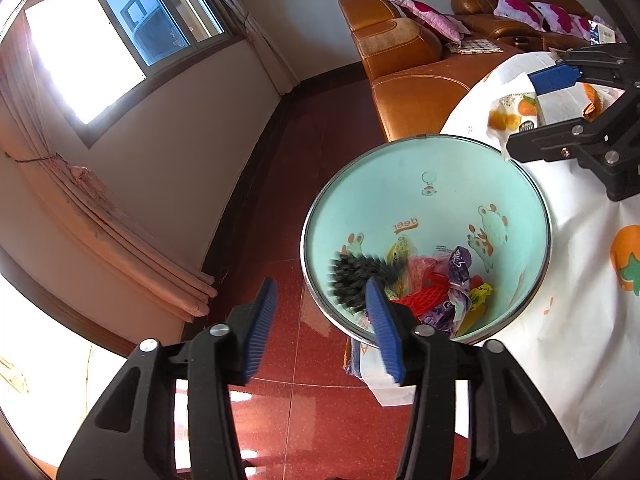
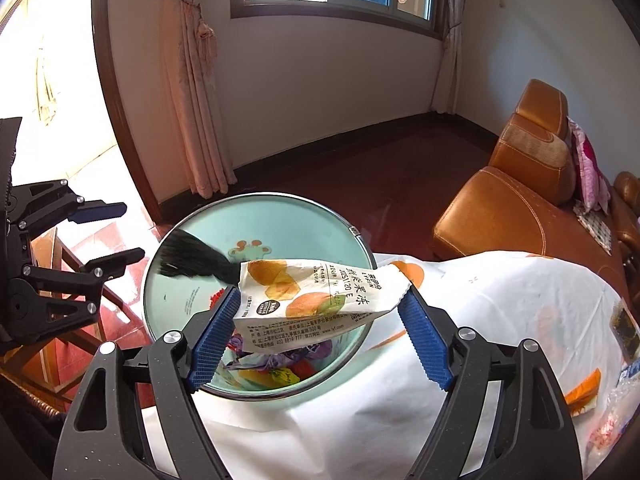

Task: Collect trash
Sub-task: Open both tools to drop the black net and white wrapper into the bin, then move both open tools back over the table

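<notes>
A mint-green bin [image 1: 440, 200] [image 2: 188, 300] with a metal rim stands beside the table and holds several coloured wrappers [image 1: 452, 292]. A black bristly thing [image 1: 356, 280] [image 2: 192, 260] is blurred inside it, just past my left gripper [image 1: 320, 292] [image 2: 128, 232], which is open with nothing between its pads. My right gripper [image 2: 320, 296] [image 1: 532, 114] hovers over the bin's near rim. A white snack packet [image 2: 312, 300] [image 1: 516, 112] with orange fruit prints spans its jaws, touching both pad tips.
A white cloth with orange prints covers the table [image 2: 400, 400] [image 1: 580, 320]; more wrappers [image 2: 584, 392] lie at its right. An orange leather sofa [image 1: 400, 80] [image 2: 520, 200] stands behind. Red tiled floor [image 1: 300, 160], curtains and a window fill the left.
</notes>
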The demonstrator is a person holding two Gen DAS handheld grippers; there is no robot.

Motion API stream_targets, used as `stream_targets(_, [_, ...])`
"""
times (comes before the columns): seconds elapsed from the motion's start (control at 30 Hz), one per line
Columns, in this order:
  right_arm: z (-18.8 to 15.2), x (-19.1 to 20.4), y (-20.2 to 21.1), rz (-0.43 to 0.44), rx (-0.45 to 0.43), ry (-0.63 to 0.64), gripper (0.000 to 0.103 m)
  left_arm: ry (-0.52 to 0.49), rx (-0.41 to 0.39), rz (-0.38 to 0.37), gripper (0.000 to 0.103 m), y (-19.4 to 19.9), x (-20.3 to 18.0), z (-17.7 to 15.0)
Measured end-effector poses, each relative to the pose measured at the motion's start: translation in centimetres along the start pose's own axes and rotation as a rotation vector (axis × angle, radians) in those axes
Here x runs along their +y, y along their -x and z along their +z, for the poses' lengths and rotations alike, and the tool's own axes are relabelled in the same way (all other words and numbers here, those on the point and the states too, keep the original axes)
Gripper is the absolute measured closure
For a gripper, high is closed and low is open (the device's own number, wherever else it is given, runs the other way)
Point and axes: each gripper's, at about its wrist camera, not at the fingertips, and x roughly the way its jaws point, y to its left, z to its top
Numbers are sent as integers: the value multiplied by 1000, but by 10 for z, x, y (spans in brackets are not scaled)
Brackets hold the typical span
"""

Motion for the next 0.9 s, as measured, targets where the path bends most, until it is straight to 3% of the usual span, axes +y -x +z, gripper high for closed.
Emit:
stream_targets(0.4, [-2,-8,4,-12,-21,-27,18,23,-5,1,46,4,2,0])
stream_targets(0.5, [-3,-7,6,-20,-19,-19,18,34,-18,2,36,6,3,1])
stream_targets(0.63, [-9,-10,12,-34,-29,-35,17,38,-21,-7,36,7,2,1])
stream_targets(0.77, [-17,-16,21,-59,-29,-46,16,56,-33,-6,32,10,5,3])
stream_targets(0.9, [-39,-25,42,-139,-21,-31,16,76,-44,-7,29,13,7,8])
